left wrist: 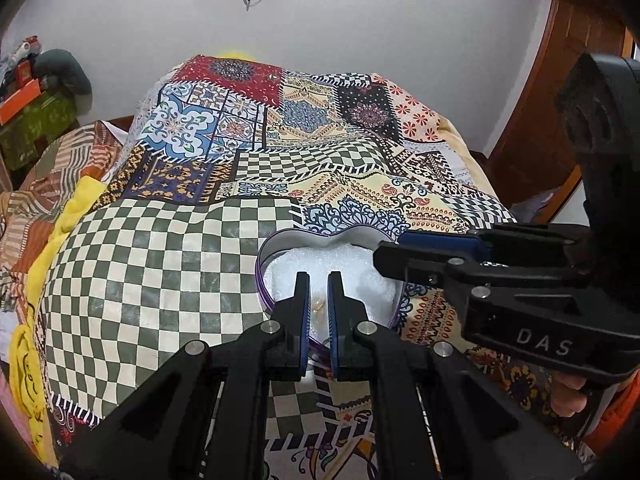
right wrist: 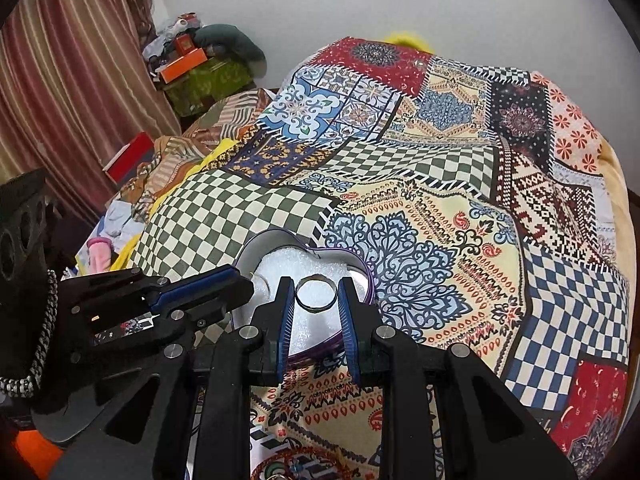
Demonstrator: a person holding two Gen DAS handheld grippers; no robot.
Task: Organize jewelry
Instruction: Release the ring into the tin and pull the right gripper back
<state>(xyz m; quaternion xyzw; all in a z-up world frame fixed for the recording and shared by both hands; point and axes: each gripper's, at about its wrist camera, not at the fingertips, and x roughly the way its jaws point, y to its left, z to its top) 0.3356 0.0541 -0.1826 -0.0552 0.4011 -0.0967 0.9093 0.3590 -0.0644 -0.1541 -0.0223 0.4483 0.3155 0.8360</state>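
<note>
1. The heart-shaped tin (right wrist: 362,270) sits on the patchwork bedspread (right wrist: 440,220), right under both tools. Its thin wall curves around the tool tips, close on each side.
2. There is lots of flat bedspread past the tin and to the right of the right gripper (right wrist: 316,292). The left gripper (left wrist: 319,280) hangs just beside it, so the room between the two tools is small.
3. The tin is filled with a white foam pad (right wrist: 280,268). It looks soft and bumpy.
4. The right gripper squeezes a shiny silver ring (right wrist: 315,295) between its blue pads, just above the foam. The ring is round and smooth.
5. The left gripper is almost shut. Something small and gold (left wrist: 319,305) shows between its pads, but it is too blurry to tell whether the pads hold it.
6. The bedspread has checks, flowers and swirls.
</note>
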